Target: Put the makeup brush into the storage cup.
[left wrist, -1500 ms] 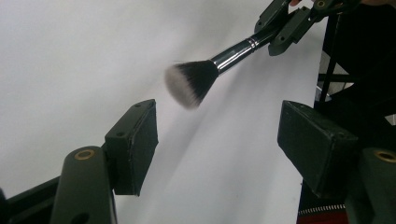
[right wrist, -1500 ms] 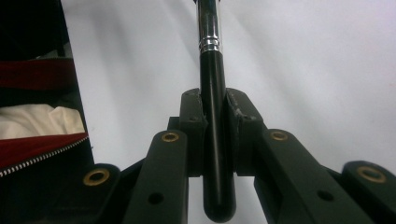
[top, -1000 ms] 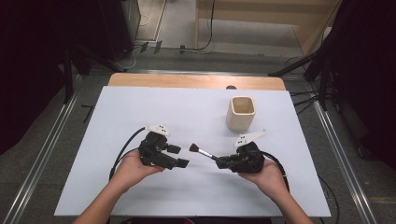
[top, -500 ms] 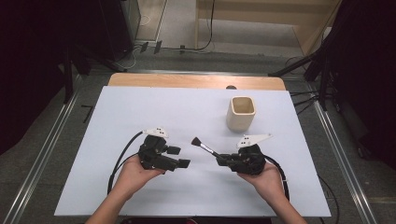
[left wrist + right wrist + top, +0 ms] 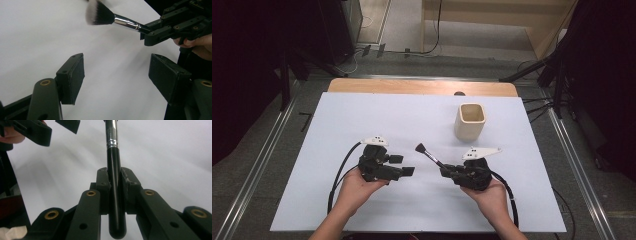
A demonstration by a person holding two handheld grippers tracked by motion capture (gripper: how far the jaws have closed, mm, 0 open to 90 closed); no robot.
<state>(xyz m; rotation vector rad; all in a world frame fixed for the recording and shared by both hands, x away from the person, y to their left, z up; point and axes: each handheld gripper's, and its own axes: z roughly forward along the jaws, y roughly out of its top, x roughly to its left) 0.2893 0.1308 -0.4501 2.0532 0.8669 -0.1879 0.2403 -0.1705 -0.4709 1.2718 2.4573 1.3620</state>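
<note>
A makeup brush (image 5: 430,155) with a black handle, silver ferrule and dark bristles juts from my right gripper (image 5: 446,171), which is shut on its handle (image 5: 113,170). The bristle head (image 5: 100,15) points up-left over the white table top. My left gripper (image 5: 404,165) sits a short way to the brush's left, its jaws wide open with nothing between them (image 5: 117,67). Each gripper is held by a hand just above the table's near part. The right gripper's jaw tips (image 5: 152,37) face the left one.
A beige square cup (image 5: 470,121) stands upright behind the right gripper, toward the far right. The white sheet (image 5: 362,115) covers the table; a wooden strip (image 5: 412,86) runs along its far edge. Cables trail from both grippers toward the near edge.
The brush head has swung slightly farther from the near edge as the right hand shifted a little. The left gripper has kept still and open.
</note>
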